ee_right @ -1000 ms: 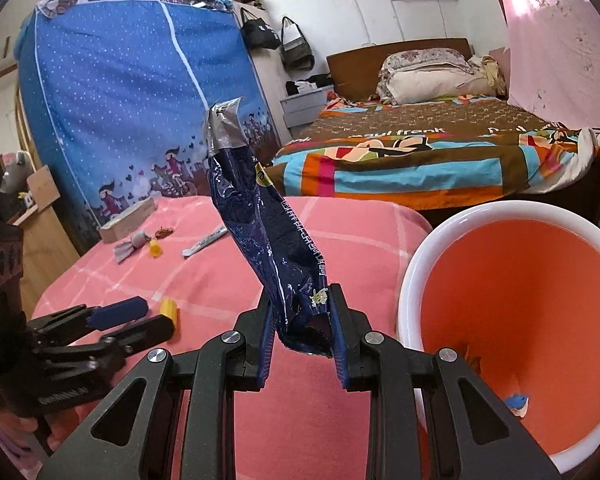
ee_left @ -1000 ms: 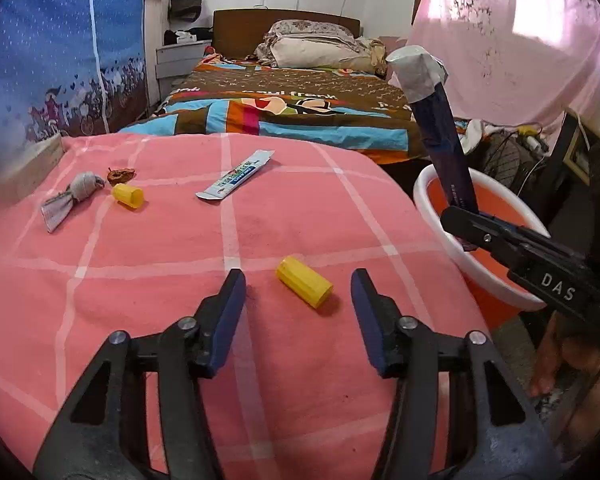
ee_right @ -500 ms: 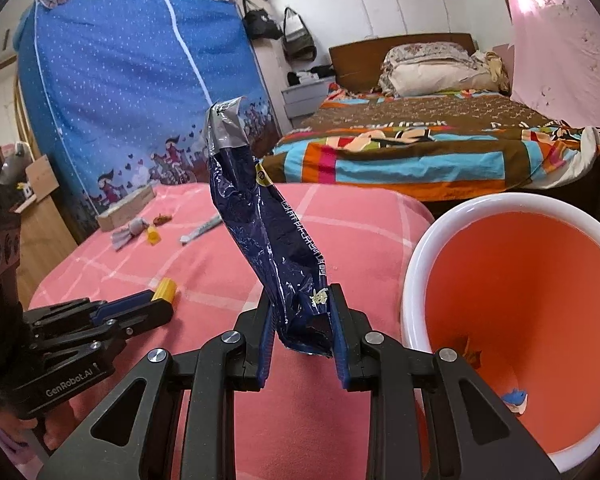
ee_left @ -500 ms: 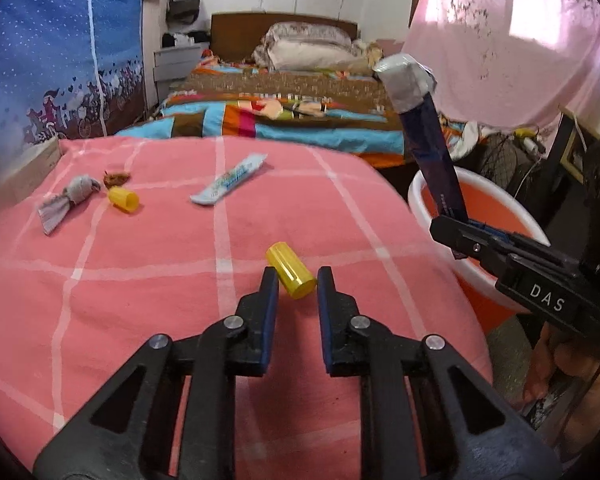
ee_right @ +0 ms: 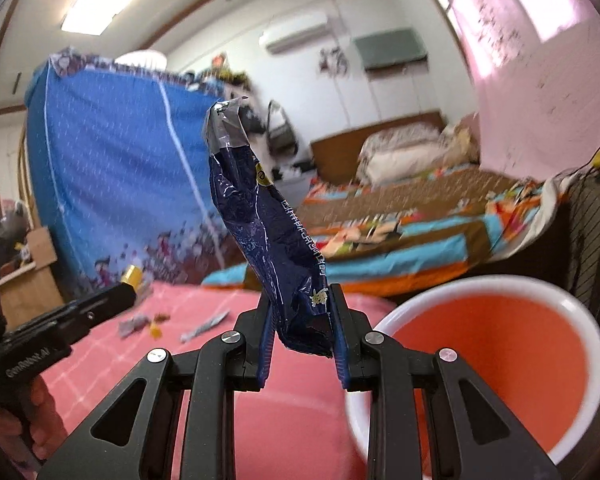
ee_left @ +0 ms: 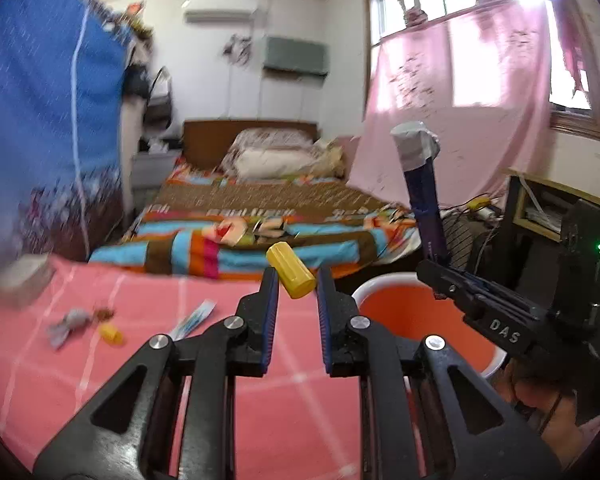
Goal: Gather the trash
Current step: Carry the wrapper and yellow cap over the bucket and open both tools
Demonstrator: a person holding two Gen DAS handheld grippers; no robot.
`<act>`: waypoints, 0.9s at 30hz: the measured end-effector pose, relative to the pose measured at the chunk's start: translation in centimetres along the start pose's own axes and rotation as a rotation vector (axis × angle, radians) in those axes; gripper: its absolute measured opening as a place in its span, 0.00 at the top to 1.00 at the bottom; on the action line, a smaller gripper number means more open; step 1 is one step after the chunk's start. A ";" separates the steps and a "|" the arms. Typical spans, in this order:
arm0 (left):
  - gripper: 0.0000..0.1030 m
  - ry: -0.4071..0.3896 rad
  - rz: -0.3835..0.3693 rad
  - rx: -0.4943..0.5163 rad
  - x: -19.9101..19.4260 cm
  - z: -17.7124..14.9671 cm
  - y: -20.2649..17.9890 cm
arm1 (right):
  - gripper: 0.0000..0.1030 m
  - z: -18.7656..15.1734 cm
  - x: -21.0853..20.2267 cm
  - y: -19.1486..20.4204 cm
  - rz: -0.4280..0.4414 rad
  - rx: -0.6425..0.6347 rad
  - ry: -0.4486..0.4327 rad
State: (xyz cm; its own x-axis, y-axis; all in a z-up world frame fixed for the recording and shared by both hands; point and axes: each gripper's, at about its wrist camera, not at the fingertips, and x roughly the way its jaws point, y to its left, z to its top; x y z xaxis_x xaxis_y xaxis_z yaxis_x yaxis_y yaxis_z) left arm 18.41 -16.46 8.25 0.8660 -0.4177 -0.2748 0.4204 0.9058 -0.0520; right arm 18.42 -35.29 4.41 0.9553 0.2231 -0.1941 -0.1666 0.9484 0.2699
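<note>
Standing upright in right gripper (ee_right: 302,332), blue wrapper (ee_right: 268,236), silver end up

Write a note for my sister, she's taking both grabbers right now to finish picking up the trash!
Left gripper: shut on the short yellow plastic cylinder, lifted off the table.
Right gripper: shut on the crumpled dark blue foil wrapper, held upright beside the bin.
White plastic bin with orange inside: on the right, past the edge of the pink checked tablecloth.
Done: two pieces picked up, neither dropped in yet.
Left: drop both in the bin, then fetch the white-and-blue sachet, the small yellow cap, the grey twisted wrapper and the brown scrap at the table's far left.
</note>
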 end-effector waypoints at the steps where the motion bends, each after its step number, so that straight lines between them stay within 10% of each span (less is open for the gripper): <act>1: 0.78 -0.019 -0.014 0.021 0.0 0.4 -0.8 | 0.76 0.3 -0.4 -0.3 -0.014 0.001 -0.022; 12: 0.78 0.008 -0.148 0.086 2.7 0.2 -6.3 | 0.76 1.4 -1.9 -5.5 -0.166 0.087 -0.052; 27: 0.78 0.278 -0.256 0.009 8.4 -2.2 -9.2 | 0.72 -0.3 -1.8 -9.8 -0.253 0.163 0.084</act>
State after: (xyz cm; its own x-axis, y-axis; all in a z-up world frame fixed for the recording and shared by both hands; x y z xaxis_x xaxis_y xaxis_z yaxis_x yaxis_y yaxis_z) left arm 21.22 -28.16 4.35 0.6267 -0.5944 -0.5038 0.6173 0.7733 -0.1446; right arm 18.23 -44.88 1.81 0.9368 0.0088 -0.3498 0.1217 0.9290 0.3494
